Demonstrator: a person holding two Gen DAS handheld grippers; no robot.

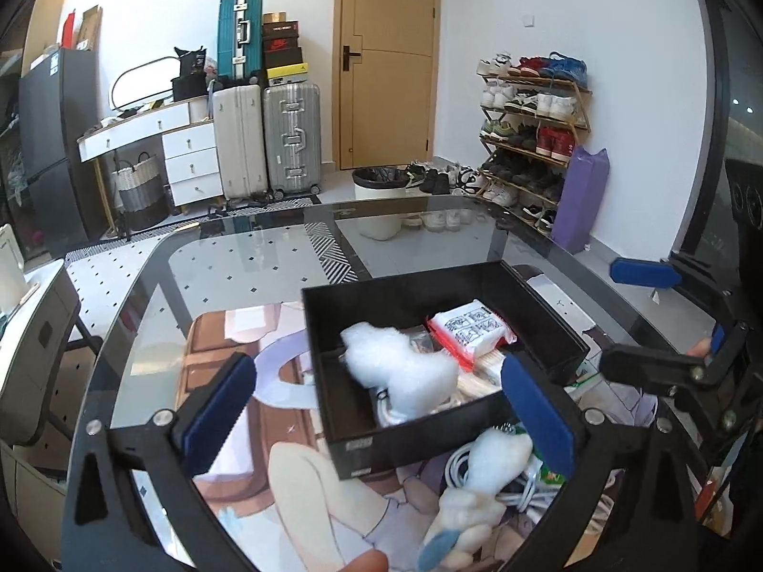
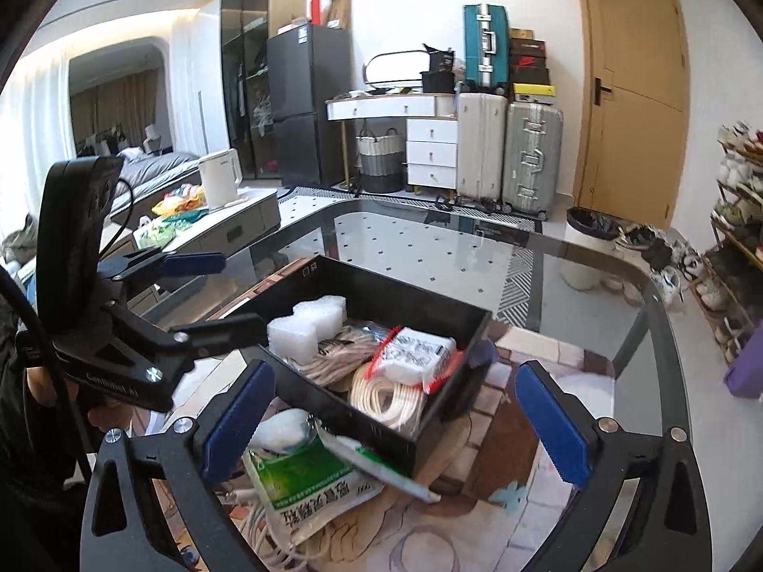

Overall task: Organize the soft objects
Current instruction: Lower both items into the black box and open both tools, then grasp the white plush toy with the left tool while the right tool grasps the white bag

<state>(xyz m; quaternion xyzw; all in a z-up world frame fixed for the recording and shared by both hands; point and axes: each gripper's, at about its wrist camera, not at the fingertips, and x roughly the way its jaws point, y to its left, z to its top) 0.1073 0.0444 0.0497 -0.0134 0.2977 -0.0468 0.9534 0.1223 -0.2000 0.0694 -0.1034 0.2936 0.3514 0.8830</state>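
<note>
Cables [image 2: 267,524] and green packet [image 2: 305,481] beside black box [image 2: 376,422]

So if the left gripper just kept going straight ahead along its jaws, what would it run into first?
Most likely the black box, at its near wall or the white bubble wrap inside. The left gripper is open and empty. Depth is unclear.

Lived-in home room: stacked suitcases [image 1: 267,133], full shoe rack [image 1: 529,138], fridge [image 2: 298,105], bed [image 2: 152,167] (unmade) beyond glass table [image 2: 429,248].
</note>
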